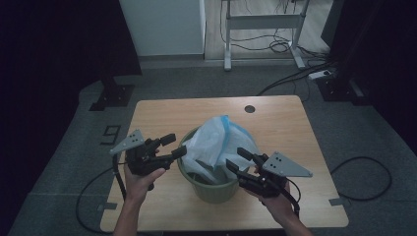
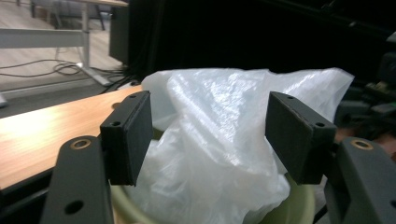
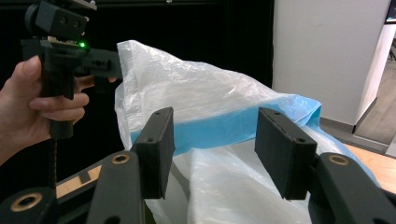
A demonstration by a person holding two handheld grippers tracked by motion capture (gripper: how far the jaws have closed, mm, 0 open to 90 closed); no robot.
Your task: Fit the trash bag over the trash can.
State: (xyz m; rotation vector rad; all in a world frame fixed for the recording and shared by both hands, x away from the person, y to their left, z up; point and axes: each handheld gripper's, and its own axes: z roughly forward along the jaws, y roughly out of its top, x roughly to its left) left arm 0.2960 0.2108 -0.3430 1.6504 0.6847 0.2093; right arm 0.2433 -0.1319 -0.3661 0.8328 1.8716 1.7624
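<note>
Light wooden tabletop on grey carpet carries a round olive-green plastic bin near its front edge, about midway across. A translucent white plastic bag with a blue band billows up out of the bin, bulging above its rim. The left gripper hovers just left of the bin, its jaws wide apart and holding nothing, the bag seen between them in the left gripper view. The right gripper sits at the bin's right rim, jaws also spread wide, close to the bag but gripping nothing. Bare tabletop lies open on the far side, around a small dark round hole. No readable writing is visible.
</note>
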